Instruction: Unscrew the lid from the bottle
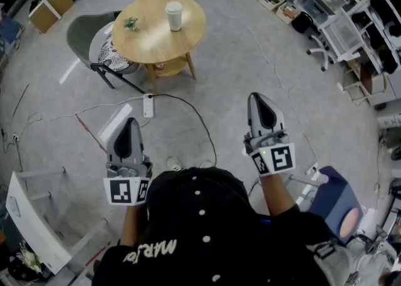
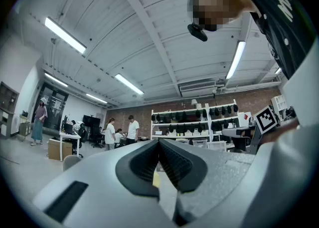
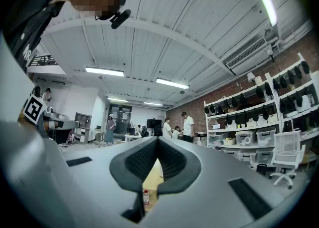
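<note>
Both grippers idle, bottle out of reach on the bench

A round wooden bench (image 1: 147,37) stands on the grey floor with a grey chair (image 1: 84,34) drawn up at its left. Nearer the camera, the person holds the left gripper (image 1: 130,122) and the right gripper (image 1: 259,98) side by side and roughly level – each with its jaws clenched together on nothing. The white lidded bottle (image 1: 173,15) stands upright on the bench top, well apart from both grippers – a small green plant (image 1: 131,24) sits to its left.
</note>
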{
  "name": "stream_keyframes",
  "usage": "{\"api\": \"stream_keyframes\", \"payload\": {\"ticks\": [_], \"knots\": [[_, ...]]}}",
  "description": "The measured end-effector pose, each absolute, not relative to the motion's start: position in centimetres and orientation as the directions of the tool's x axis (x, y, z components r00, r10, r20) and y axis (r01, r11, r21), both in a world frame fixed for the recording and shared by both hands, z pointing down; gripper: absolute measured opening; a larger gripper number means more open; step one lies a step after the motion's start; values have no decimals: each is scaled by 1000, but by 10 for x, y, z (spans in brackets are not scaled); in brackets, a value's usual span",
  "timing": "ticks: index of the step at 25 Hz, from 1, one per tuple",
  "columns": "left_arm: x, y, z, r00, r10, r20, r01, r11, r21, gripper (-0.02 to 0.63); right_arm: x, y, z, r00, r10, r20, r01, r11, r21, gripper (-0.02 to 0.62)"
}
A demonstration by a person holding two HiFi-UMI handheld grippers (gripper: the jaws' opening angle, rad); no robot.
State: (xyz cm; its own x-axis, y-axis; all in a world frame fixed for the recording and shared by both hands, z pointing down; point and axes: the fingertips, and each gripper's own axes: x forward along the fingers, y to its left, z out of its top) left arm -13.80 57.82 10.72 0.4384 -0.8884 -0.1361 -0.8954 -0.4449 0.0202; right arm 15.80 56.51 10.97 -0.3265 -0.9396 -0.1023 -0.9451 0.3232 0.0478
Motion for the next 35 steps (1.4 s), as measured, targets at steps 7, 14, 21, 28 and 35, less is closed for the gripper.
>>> {"api": "stream_keyframes", "payload": {"ticks": [7, 14, 21, 28, 35], "knots": [[-139, 576, 105, 435, -889, -141, -897, -441, 17, 0, 159, 564, 104, -326, -939, -111, -945, 322, 50, -2], [-139, 575, 113, 420, -901, -113, -905, -425, 25, 0, 158, 567, 104, -338, -932, -131, -941, 336, 37, -2], [-140, 565, 124, 452, -890, -66, -892, -452, -11, 31, 136, 564, 115, -403, -910, -101, -915, 402, 33, 118], [-158, 549, 139, 487, -873, -24, -872, -488, 27, 367, 110, 556, 125, -412, -907, -83, -911, 412, 13, 373], [-186, 531, 164, 562, -827, 18, -827, -562, 22, 385, 69, 545, 130, -411, -908, -80, -912, 411, 13, 420]]}}
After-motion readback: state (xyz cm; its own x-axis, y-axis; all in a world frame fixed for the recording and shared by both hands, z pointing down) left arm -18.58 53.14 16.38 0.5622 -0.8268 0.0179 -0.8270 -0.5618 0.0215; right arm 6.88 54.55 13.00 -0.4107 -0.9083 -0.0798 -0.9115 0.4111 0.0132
